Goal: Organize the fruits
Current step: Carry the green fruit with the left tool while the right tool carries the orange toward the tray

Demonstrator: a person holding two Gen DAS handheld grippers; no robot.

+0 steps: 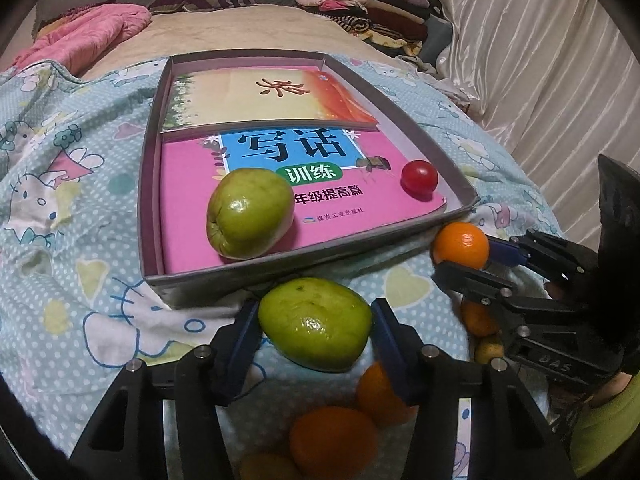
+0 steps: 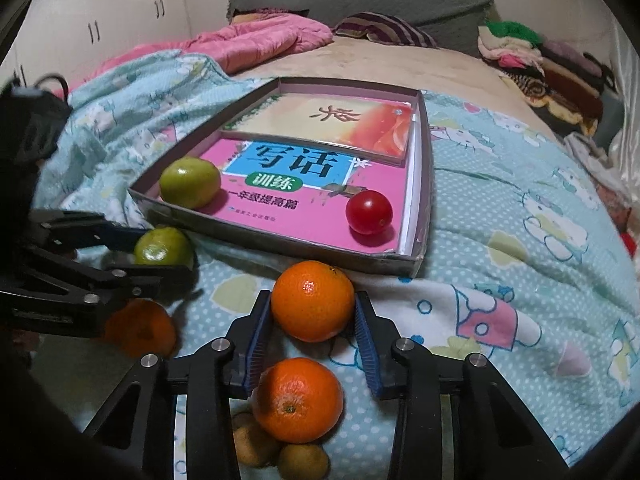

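Bedroom clutter around my work spot

Ahead of me a pink quilt (image 2: 260, 46) lies bunched beside a striped pillow (image 2: 384, 28) on the bed (image 2: 360, 64); folded clothes (image 1: 360, 4) are stacked at its far corner, a pale curtain (image 1: 540, 60) hangs alongside, and white cupboards (image 2: 100, 12) stand opposite.

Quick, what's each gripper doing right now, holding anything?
Left gripper: closed on a green fruit just outside the box.
Right gripper: closed on an orange, also in front of the box.
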